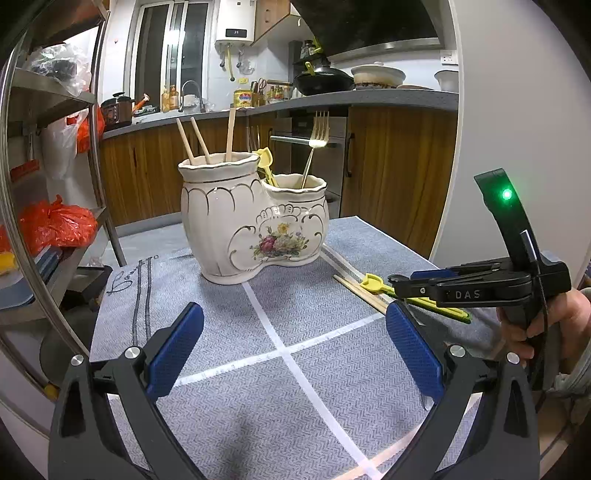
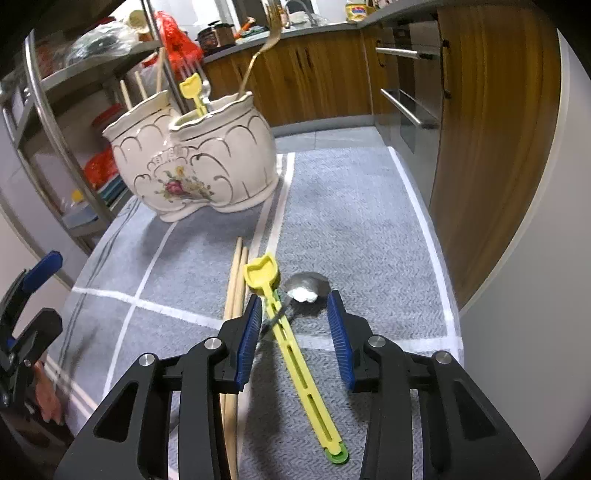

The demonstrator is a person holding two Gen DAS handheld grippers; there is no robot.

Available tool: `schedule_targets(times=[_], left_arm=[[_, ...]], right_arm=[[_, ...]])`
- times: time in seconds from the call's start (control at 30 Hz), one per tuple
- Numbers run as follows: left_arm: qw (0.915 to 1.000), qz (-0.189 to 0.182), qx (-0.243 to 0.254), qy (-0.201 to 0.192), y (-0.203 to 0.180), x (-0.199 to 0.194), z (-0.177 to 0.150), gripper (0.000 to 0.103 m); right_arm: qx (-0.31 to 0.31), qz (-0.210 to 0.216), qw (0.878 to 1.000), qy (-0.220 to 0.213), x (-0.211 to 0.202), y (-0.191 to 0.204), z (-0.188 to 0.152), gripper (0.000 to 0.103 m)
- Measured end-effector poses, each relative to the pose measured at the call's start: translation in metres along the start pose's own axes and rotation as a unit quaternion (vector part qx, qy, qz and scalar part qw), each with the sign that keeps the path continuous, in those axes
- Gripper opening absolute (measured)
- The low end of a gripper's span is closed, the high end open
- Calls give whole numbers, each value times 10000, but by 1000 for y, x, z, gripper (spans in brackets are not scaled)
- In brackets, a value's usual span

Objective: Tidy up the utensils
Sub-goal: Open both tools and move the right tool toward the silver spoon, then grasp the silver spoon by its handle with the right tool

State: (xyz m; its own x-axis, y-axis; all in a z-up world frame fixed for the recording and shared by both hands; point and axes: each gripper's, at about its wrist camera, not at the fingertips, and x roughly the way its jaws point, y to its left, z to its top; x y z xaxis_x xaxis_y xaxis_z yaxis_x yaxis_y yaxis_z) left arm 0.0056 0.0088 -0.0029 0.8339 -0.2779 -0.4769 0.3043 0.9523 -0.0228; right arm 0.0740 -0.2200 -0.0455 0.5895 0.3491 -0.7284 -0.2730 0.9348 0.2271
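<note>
Metal spoon [image 2: 304,287] handle partly hidden under yellow shovel-shaped spoon [image 2: 291,334] at lower centre, chopsticks [image 2: 236,280] cut off by the right hand-held gripper [image 2: 295,332], spread wide above them, left hand-held gripper [image 1: 291,350] released, ceramic utensil holder [image 1: 251,218] seen mid-frame on grey-clothed desk [image 1: 314,369], kitchen cabinets [image 1: 399,166] behind.

grey cloth [image 1: 295,306]; wok [image 1: 322,82]; red bag [image 1: 55,223]; water heater [image 1: 235,23]

We are losing the chopsticks' [image 2: 232,332] near ends behind the right gripper's [image 2: 295,332] frame, and the metal spoon's [image 2: 304,288] handle is slipping out of sight under the yellow scoop [image 2: 291,343]; inside the ceramic holder [image 1: 255,221], the standing utensils' lower ends are staying hidden
</note>
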Motion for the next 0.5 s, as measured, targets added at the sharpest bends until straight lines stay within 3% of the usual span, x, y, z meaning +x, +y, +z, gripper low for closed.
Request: schedule_targets(times=[0.27, 0.33, 0.5], left_arm=[[10000, -43, -3, 47, -1, 2, 0, 97], [10000, -46, -19, 68, -1, 3, 0, 97], [9999, -68, -83, 79, 2, 4, 0, 97]], right_arm=[[116, 77, 9999, 24, 7, 0, 8, 38], [96, 15, 9999, 25, 9, 2, 9, 29], [108, 23, 9999, -37, 10, 1, 11, 26]])
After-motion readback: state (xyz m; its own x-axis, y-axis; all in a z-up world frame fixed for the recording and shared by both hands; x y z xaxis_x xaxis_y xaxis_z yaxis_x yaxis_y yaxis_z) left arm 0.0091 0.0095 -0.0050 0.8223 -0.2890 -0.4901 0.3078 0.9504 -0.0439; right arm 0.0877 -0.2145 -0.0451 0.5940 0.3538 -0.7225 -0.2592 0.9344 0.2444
